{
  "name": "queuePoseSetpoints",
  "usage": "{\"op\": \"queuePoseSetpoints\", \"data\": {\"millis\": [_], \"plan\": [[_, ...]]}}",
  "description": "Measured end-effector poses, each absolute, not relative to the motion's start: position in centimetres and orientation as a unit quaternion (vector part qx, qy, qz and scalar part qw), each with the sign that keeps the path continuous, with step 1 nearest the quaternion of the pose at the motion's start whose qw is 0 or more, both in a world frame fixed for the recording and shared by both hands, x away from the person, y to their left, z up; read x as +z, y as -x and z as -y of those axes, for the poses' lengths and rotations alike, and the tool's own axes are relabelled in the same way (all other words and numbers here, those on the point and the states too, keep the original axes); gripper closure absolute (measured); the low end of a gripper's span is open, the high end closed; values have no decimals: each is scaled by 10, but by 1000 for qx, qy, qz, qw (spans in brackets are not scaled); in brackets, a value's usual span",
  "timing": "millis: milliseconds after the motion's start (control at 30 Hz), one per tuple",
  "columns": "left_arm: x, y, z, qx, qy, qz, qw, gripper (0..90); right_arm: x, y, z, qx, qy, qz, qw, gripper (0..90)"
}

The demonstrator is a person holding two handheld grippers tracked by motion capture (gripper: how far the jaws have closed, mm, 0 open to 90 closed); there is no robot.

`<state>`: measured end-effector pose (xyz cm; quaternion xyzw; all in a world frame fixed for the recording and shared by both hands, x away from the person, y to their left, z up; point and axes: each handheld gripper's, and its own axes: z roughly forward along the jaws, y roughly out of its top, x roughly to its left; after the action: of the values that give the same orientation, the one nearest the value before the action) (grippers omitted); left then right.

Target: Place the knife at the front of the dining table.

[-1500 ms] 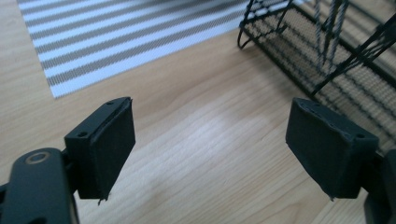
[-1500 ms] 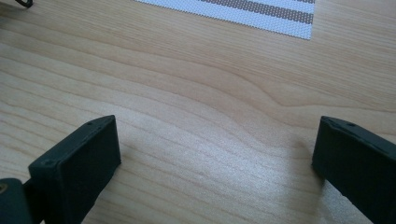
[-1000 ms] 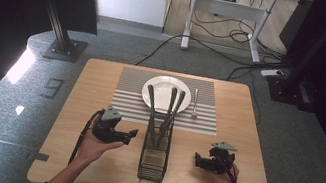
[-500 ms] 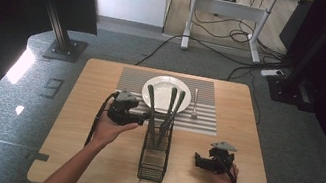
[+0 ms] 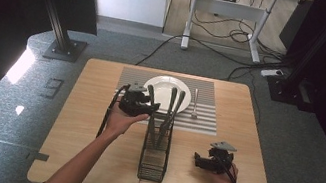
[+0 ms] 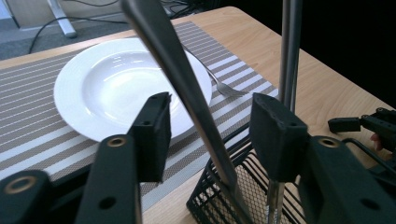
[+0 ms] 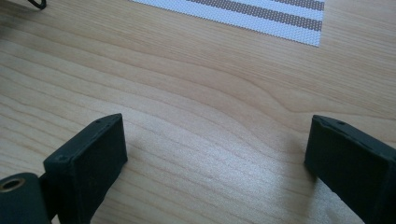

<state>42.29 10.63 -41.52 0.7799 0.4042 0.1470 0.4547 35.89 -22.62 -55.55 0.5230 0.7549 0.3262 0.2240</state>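
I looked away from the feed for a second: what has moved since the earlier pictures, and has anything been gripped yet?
The left gripper travelled from the table's near left up to the black mesh caddy, and its open jaws now straddle a slanted metal utensil handle without closing on it. The right gripper, plate and fork stayed put.

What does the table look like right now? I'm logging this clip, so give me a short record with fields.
surface: wooden table with striped placemat
on placemat: white plate; fork right of it
caddy: black mesh cutlery holder, utensil handles upright
left gripper: open, jaws either side of a utensil handle
right gripper: open, over bare wood
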Motion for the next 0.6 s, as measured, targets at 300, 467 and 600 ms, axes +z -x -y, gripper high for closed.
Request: {"op": "queuePoseSetpoints", "data": {"millis": [300, 467, 600], "plan": [[-421, -430, -109, 131, -771, -414, 466, 703, -555, -358, 226, 327, -520, -756, 225, 63], [-422, -433, -113, 113, -765, -417, 477, 750, -555, -359, 226, 328, -520, -756, 224, 65], [-423, -434, -115, 101, -759, -419, 488, 765, -555, -358, 226, 328, -520, -756, 224, 68]]}}
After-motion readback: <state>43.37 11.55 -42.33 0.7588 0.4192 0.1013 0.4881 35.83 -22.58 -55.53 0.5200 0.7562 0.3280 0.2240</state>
